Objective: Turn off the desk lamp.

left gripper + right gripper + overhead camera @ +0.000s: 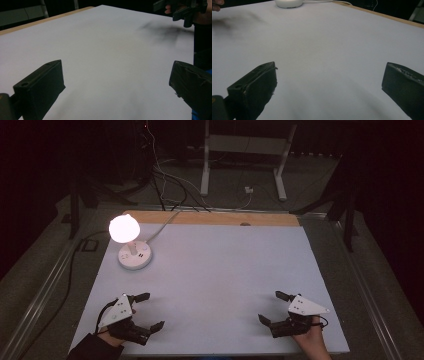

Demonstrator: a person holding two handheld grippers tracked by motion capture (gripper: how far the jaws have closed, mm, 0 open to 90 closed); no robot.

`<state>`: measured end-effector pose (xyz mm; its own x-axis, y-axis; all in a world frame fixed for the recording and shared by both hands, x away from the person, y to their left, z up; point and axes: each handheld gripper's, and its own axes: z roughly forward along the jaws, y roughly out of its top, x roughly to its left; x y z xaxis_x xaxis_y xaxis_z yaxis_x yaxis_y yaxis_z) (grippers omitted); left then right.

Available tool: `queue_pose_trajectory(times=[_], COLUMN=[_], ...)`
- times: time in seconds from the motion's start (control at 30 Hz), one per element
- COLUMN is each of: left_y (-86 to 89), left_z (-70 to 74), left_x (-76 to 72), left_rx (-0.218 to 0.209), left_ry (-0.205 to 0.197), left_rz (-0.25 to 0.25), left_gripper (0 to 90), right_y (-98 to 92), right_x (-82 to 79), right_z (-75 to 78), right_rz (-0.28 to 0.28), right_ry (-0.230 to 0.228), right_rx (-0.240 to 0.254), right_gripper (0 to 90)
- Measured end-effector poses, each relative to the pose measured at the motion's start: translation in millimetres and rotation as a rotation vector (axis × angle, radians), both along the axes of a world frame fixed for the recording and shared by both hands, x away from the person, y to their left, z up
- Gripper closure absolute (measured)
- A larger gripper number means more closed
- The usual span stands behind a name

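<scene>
- A lit lamp [131, 240] is seen at the far left of the white surface [220, 270].
- The left claw [150, 311] and right claw [270, 307] are held released, nothing between their jaws, well apart from the lamp.

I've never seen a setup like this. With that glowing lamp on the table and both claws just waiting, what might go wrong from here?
Two things, both guesses:
1. The lit lamp stands on a small round base near the table's far left corner. A careless sweep of the left claw might tip it.
2. The lamp's white cord runs off the table's back edge to the floor. A claw snagging it might drag the lamp along.
The right claw is well away, so it looks less of a worry.
</scene>
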<state>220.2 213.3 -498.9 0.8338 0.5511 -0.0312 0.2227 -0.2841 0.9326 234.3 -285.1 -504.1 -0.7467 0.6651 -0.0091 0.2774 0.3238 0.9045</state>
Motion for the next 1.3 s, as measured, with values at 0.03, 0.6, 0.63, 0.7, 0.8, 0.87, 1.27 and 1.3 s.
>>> queue_pose_trajectory(times=[0.03,0.6,0.63,0.7,0.8,0.87,1.27,1.3], left_y=[-0.1,-3.5,-3.4,-3.6,-6.0,-8.6,-14.7,-14.5], left_z=[-0.1,-0.9,-0.9,-1.3,0.3,1.9,17.5,19.1], left_x=[0.2,-0.2,-0.2,-0.3,-1.1,-2.1,1.7,2.6], left_rx=[0.001,0.033,0.029,0.033,0.035,0.039,0.028,0.029], left_ry=[0.001,0.015,0.017,0.018,0.021,0.021,0.004,0.002], left_rz=[-0.001,-0.027,-0.026,-0.026,-0.041,-0.056,-0.067,-0.057], left_gripper=[0.4,0.4,0.4,0.4,0.4,0.4,0.4,0.4], right_y=[0.5,6.8,7.3,7.5,9.1,9.0,9.2,9.5], right_x=[0.0,-0.7,-1.1,-1.3,-4.3,-4.8,-5.2,-5.1], right_z=[-0.1,0.5,1.5,2.1,5.1,5.7,8.1,8.2], right_rz=[0.004,0.039,0.038,0.037,0.04,0.039,0.031,0.032], right_ry=[0.0,-0.007,-0.014,-0.013,-0.026,-0.026,-0.019,-0.022], right_rx=[-0.002,-0.029,-0.024,-0.017,0.005,0.016,0.048,0.045], right_gripper=[0.0,0.0,0.0,0.0,0.0,0.0,0.0,0.0])
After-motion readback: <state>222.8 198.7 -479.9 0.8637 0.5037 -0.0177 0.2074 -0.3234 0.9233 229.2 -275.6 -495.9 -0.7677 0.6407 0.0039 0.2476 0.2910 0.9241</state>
